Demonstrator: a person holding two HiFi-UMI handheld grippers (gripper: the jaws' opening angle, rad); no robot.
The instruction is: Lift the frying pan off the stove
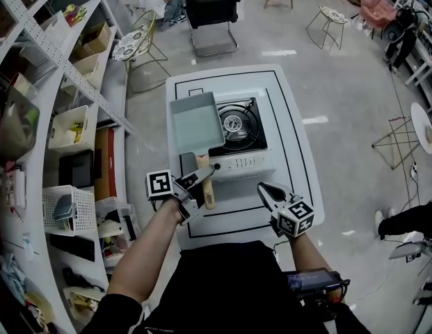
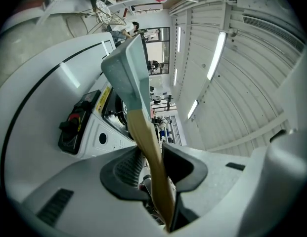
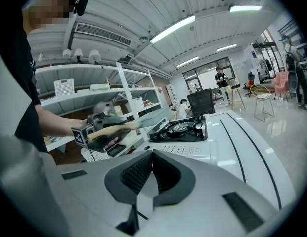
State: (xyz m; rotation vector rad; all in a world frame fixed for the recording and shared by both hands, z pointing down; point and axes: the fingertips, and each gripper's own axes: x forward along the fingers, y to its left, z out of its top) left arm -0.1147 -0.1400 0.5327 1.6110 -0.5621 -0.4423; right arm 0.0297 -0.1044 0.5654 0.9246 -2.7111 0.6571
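My left gripper (image 1: 200, 180) has its fingers clamped partway closed on the wooden handle (image 2: 149, 149) of the frying pan (image 1: 195, 122), which juts straight out ahead of them. The pan is off the burner (image 1: 234, 123), over the left edge of the stove (image 1: 245, 160). My right gripper (image 3: 152, 154) hovers over the table (image 1: 293, 152), fingers pressed together on nothing.

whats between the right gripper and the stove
Nothing stands between the right gripper and the stove, only a bare stretch of white table. The head view shows this from above, and the right gripper view shows the same.
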